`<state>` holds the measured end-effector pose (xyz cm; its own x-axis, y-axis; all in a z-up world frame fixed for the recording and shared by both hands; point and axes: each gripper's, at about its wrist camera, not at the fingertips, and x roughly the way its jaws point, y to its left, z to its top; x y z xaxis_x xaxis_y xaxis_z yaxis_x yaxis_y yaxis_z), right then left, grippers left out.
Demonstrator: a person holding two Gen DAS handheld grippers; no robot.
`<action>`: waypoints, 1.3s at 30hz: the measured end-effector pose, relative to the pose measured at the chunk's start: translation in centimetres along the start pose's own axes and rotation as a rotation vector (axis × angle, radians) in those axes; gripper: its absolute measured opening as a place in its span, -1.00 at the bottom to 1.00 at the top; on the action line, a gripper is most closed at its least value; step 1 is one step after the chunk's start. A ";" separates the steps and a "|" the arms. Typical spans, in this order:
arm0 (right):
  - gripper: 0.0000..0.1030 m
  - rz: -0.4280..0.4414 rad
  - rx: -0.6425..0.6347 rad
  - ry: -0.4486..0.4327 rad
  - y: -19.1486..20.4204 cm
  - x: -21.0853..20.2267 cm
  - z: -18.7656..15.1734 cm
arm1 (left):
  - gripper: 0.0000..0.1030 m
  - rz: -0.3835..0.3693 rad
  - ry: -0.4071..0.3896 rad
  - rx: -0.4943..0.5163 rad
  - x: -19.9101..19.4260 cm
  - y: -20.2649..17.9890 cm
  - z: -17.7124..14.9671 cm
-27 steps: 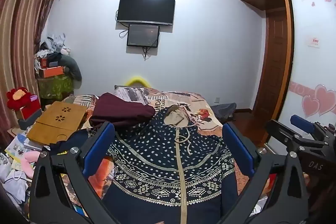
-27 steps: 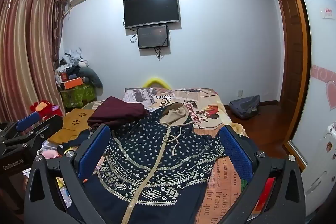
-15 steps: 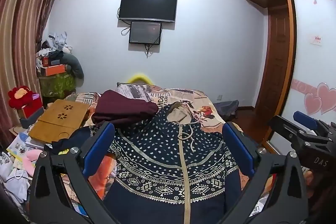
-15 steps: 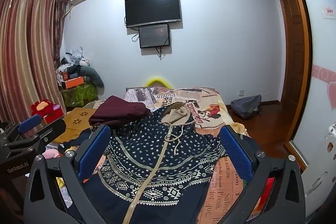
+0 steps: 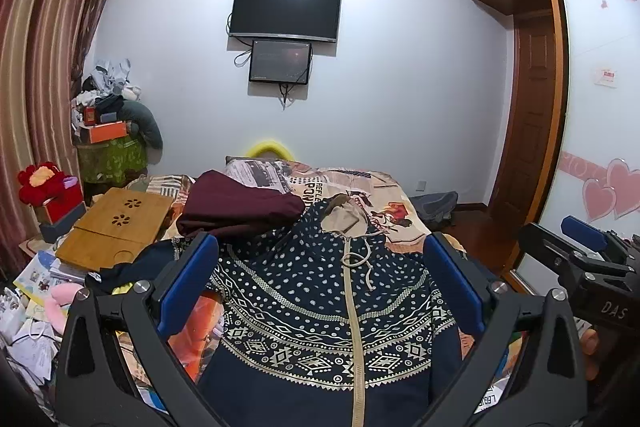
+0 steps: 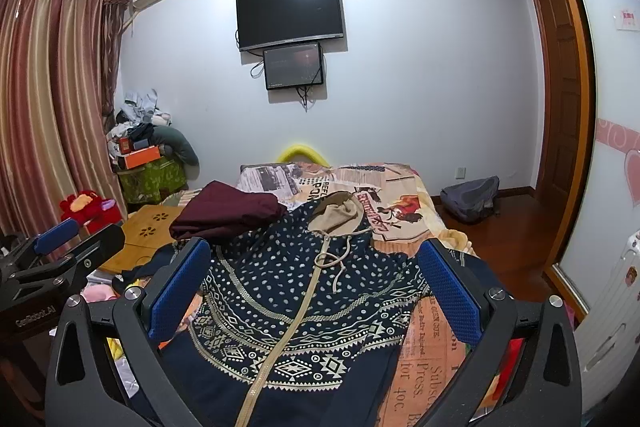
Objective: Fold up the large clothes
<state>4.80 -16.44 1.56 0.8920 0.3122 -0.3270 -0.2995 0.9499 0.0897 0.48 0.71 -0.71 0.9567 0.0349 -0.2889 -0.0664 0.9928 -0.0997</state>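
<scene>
A navy zip hoodie (image 5: 328, 303) (image 6: 304, 299) with beige dots, patterned bands and a tan hood lies spread face up on the bed, zipper running toward me. My left gripper (image 5: 320, 267) hovers above its chest, wide open, with nothing between its blue pads. My right gripper (image 6: 312, 267) hovers the same way a little to the right, open and empty too. Each gripper shows at the other view's edge: the right gripper (image 5: 580, 259) on the right side, the left gripper (image 6: 60, 255) on the left side. A folded maroon garment (image 5: 236, 207) (image 6: 224, 211) lies by the hoodie's left shoulder.
The bed (image 5: 360, 183) has a printed cover. A wooden lap desk (image 5: 116, 223), papers and soft toys crowd its left side. A grey backpack (image 6: 472, 199) sits on the wooden floor at right, near the door and wardrobe. A TV hangs on the far wall.
Both views have shifted slightly; the hoodie sits a little farther from the grippers than before. Both grippers stay open and empty.
</scene>
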 end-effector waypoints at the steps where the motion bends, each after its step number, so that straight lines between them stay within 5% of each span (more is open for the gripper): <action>1: 1.00 0.000 0.001 0.000 -0.1 0.0 -0.1 | 1.00 0.000 0.001 -0.001 0.0 0.0 0.0; 39: 1.00 -0.002 0.012 0.005 -0.3 0.1 -0.1 | 1.00 -0.004 0.013 -0.007 0.3 0.3 -0.3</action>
<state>4.98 -16.73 1.43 0.8909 0.3098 -0.3322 -0.2931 0.9508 0.1005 0.68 0.98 -1.13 0.9532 0.0293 -0.3011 -0.0644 0.9921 -0.1076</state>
